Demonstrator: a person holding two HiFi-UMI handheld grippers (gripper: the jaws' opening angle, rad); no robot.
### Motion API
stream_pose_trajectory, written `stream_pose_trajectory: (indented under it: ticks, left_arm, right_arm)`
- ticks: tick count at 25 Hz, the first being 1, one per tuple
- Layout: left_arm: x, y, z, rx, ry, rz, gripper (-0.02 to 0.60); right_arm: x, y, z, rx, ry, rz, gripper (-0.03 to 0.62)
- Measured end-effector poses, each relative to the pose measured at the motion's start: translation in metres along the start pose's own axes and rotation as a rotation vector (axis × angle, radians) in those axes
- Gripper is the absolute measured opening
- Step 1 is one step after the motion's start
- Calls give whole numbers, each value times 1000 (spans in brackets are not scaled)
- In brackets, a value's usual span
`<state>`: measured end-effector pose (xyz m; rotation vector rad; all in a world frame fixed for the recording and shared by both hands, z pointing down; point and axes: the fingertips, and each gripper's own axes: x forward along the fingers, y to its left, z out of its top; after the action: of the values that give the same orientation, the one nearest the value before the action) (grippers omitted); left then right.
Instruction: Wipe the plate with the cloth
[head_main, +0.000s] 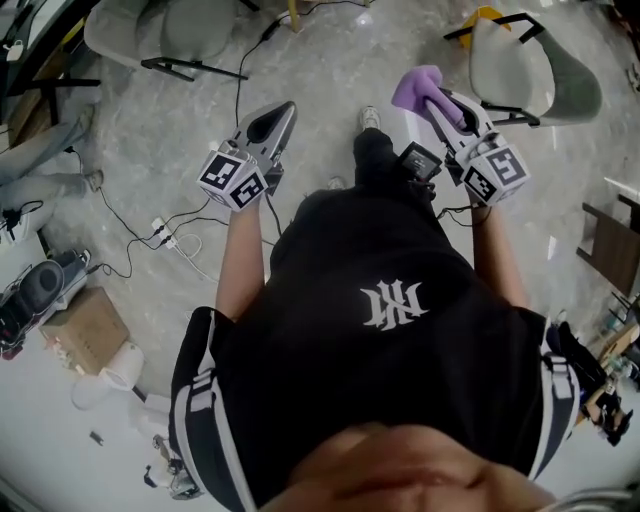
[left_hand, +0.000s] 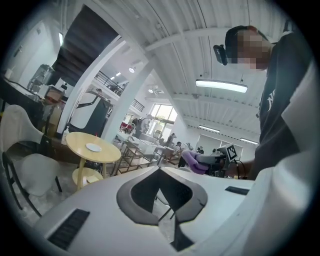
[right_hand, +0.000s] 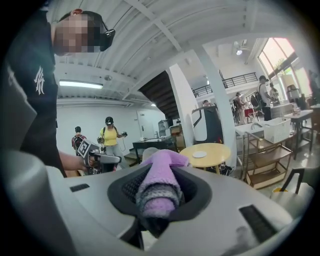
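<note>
Right gripper (head_main: 447, 108) is clamping a purple cloth (right_hand: 159, 185). Its two jaws are pressing on the folded wad from both sides, and a loose end is sticking out past the tips. The left gripper (left_hand: 160, 172) is carrying nothing, with its jaws drawn together so that the tips are meeting. Both are being held out in front of the person's black shirt (head_main: 400, 330), well apart from each other and pointing roughly level.

The white plate (left_hand: 93, 147) is lying flat on a round yellow table (left_hand: 102, 159) well ahead of both grippers, nearer the table's middle than its rim. What is on the plate is too small to tell. A lower shelf (left_hand: 85, 176) of the table is holding something pale that cannot be made out. On a steel rack (right_hand: 265, 155) to the right of the table, a white bin (right_hand: 276, 129) is sitting with its contents hidden. On the floor at the person's left, a cardboard box (head_main: 85, 325) is lying closed.

Pale marbled floor (head_main: 330, 70) is stretching open ahead of the person's shoe (head_main: 370, 117). Grey chairs are flanking it, one at the right (head_main: 520, 70) and one at the upper left (head_main: 170, 30). Cables and a power strip (head_main: 165, 235) are trailing across the floor on the left. A white chair (left_hand: 30, 172) is standing just beside the table's left edge. Other people, one in a yellow top (right_hand: 109, 134), are standing further back.
</note>
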<state>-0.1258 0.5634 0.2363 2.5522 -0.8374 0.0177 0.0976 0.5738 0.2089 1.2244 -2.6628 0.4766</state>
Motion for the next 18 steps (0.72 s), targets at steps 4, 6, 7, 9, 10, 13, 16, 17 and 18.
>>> stream_pose_trajectory:
  ticks: [4, 6, 7, 9, 10, 13, 16, 17, 18]
  left_arm:
    - [46, 31, 33, 20, -6, 43, 12]
    - [69, 46, 53, 17, -22, 58, 12]
    - [81, 54, 61, 16, -26, 67, 12]
    - [105, 71, 77, 14, -27, 91, 12]
    - [119, 77, 86, 16, -30, 99, 12]
    - [157, 81, 116, 40, -49, 99, 12]
    - [179, 90, 129, 59, -55, 110, 12]
    - [183, 98, 129, 56, -52, 113, 12]
    - [185, 108, 128, 47, -46, 118, 12]
  right_arm:
    - [41, -50, 22, 7, -22, 50, 95]
    - [58, -78, 36, 7, -29, 72, 95]
    - [65, -92, 44, 6, -36, 80, 95]
    - [79, -123, 60, 5, -53, 92, 95]
    - [85, -138, 68, 2, -60, 98, 95]
    - [101, -178, 80, 2, -71, 119, 95]
    - [124, -204, 81, 5, -52, 147, 95]
    - [134, -208, 84, 2, -48, 157, 95]
    - [143, -211, 88, -3, -48, 166, 95]
